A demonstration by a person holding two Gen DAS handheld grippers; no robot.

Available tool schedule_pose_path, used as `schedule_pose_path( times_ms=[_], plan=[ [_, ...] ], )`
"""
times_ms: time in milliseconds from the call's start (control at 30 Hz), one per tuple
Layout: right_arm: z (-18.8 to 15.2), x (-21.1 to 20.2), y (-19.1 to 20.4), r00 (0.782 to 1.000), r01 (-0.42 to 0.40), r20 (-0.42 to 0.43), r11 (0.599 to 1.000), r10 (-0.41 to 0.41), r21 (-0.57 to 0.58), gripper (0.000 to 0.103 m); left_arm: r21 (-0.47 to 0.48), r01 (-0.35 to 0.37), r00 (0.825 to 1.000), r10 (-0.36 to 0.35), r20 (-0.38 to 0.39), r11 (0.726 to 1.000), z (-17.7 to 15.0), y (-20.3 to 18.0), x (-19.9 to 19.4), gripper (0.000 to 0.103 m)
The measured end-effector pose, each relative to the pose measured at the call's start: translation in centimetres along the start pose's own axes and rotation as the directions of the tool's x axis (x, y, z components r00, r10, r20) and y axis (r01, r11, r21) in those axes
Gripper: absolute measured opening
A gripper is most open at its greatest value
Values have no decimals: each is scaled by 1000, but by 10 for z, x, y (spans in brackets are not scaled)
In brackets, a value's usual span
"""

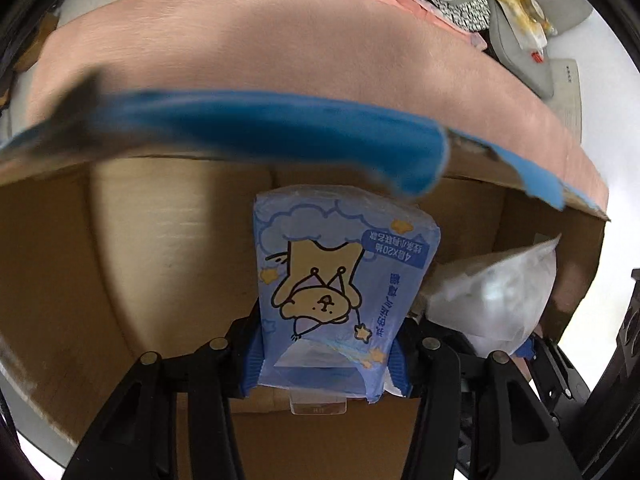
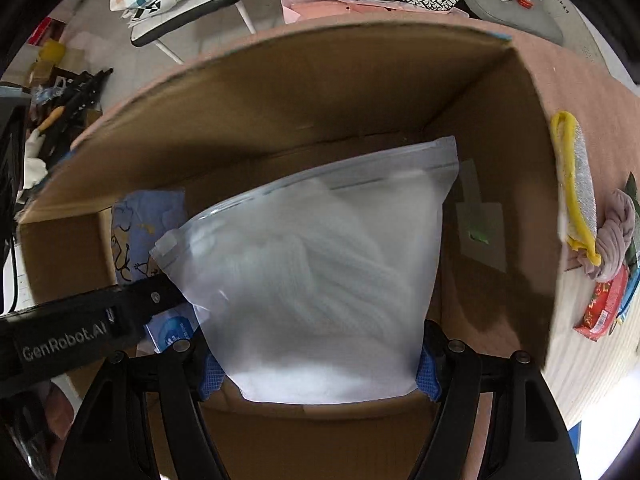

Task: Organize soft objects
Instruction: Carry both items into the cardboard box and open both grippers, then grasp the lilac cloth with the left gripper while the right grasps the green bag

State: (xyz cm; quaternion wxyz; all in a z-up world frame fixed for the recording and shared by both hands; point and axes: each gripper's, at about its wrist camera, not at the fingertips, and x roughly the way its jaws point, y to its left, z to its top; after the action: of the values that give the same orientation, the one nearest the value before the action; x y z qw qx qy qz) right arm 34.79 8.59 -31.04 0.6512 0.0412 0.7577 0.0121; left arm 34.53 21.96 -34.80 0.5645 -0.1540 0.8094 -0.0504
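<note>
My left gripper (image 1: 326, 364) is shut on a blue tissue pack (image 1: 340, 292) with a cartoon bear, held inside a cardboard box (image 1: 120, 260). My right gripper (image 2: 318, 372) is shut on a frosted zip bag (image 2: 320, 272) with white knitted fabric inside, also held inside the box (image 2: 280, 100). The zip bag shows at the right of the left wrist view (image 1: 492, 296). The tissue pack shows at the left of the right wrist view (image 2: 144, 224), with the left gripper's black body in front of it.
The box's flap (image 1: 280, 80) with blue tape (image 1: 260, 120) hangs over the opening. On the table right of the box lie a yellow sponge (image 2: 576, 184), a grey cloth (image 2: 616, 232) and a red packet (image 2: 604, 304). Bags and clothes are piled behind the box.
</note>
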Motion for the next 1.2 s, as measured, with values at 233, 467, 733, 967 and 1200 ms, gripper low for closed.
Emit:
schedule_pose_path(
  times_ms=[233,467,733,967,1200],
  plan=[
    [-1,5,9,1000,13,14,1000,-13,3,79,-9,-22,1000,22,3,1000,-10,2,-7,51],
    [-19,-13,22,1000,23,21,999,-23,-42,95,27,-110,990,107,91,994,-33,-6,-38,87],
    [-60,-61,32,996,59,75,993,-52,-99,103,37,-174,944,156,291,984,-102,-10,-102,101],
    [-111,-100,29,982,79,180,985,-51,-151,103,8,-170,895,151,421,985,-174,6,-133,102],
    [-167,-139,18,948,120,312,976,-58,-184,103,-14,-196,836,174,521,981,-209,5,-138,102]
  ],
)
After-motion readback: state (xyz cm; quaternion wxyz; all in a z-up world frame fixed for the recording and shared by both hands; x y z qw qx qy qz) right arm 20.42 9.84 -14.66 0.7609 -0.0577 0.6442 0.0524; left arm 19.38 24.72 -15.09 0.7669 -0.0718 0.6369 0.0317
